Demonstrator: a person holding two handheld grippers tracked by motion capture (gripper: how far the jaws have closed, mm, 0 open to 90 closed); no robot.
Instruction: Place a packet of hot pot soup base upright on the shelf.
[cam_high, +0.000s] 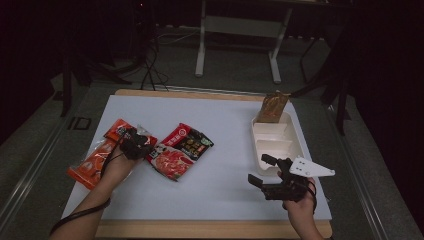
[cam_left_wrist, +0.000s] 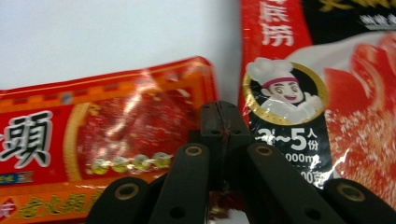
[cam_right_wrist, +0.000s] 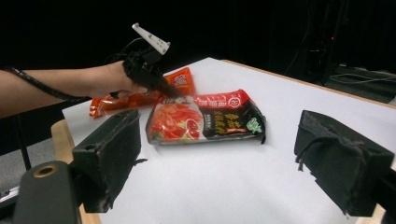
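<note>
A white table with a wooden edge carries two flat food packets on its left half and a white compartment tray on its right, well apart from them. A brown packet stands tilted in the tray's far end, leaning over the rim. Beyond the table the room is dark, with a pale frame on legs and some cables on the floor barely readable.

The orange-red packet lies at the left edge, partly under the person's left hand. Just beside it, to the right, lies the red and black packet, printed with a cartoon chef, a red dish and "3~5". In the left gripper view the two packets show a strip of bare table between them at the top; lower down the jaws cover the gap.

The left gripper rests over the orange-red packet's right end with its jaws pressed together, a sliver of red showing in the seam between them; whether they pinch the packet's edge cannot be told. The right gripper is held near the table's front right, just in front of the tray, its padded jaws wide apart around nothing
</note>
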